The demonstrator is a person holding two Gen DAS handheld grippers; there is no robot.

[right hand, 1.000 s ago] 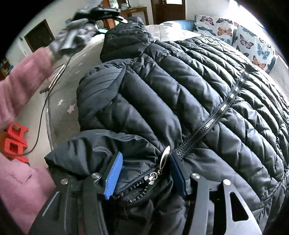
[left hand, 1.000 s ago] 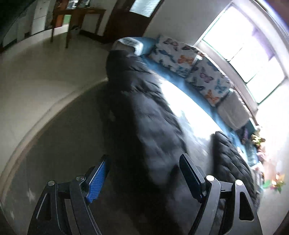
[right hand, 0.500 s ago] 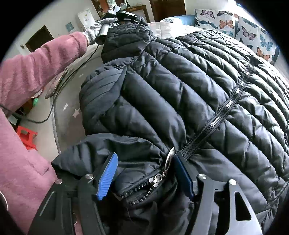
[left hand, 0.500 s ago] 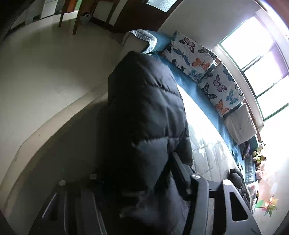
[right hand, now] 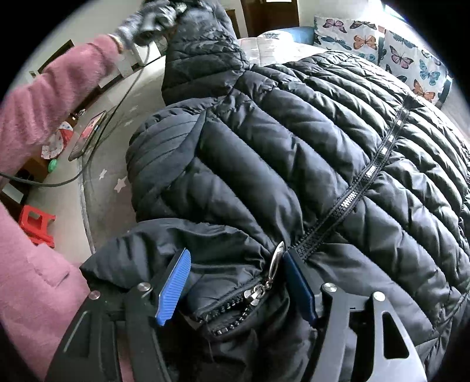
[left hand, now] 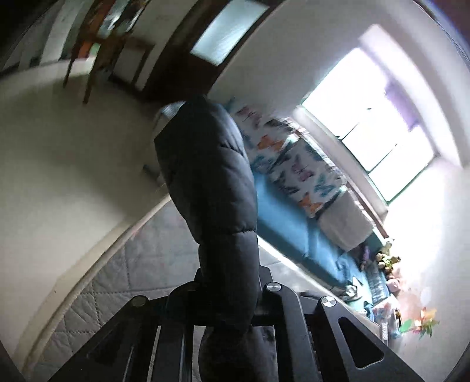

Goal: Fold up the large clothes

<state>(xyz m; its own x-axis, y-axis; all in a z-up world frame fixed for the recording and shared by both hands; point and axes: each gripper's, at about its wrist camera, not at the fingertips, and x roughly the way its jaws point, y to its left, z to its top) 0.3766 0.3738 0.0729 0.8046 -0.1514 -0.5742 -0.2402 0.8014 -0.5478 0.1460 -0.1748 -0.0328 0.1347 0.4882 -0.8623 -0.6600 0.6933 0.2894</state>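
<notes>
A black puffer jacket [right hand: 293, 147] lies spread on the bed, zipped up the front. My left gripper [left hand: 227, 282] is shut on one sleeve [left hand: 211, 182] and holds it up in the air, so the sleeve stands out ahead of the fingers. In the right wrist view a gloved hand [right hand: 152, 17] lifts that sleeve [right hand: 202, 44] at the top left. My right gripper [right hand: 235, 282] points down at the collar with its jaws apart. The bunched collar and the silver zipper pull [right hand: 274, 264] sit between them, and the left blue pad [right hand: 173, 288] is bare.
Butterfly pillows [right hand: 382, 44] line the far side of the bed under a bright window [left hand: 376, 117]. Grey quilted mattress [left hand: 117, 279] shows beside the jacket. A cable [right hand: 102, 141] and a flat device [right hand: 88, 138] lie near the bed edge. On the floor stands a red stool [right hand: 36, 223].
My left gripper closed on the sleeve and raised it off the bed. My right gripper stayed at the collar and its jaws widened a little.
</notes>
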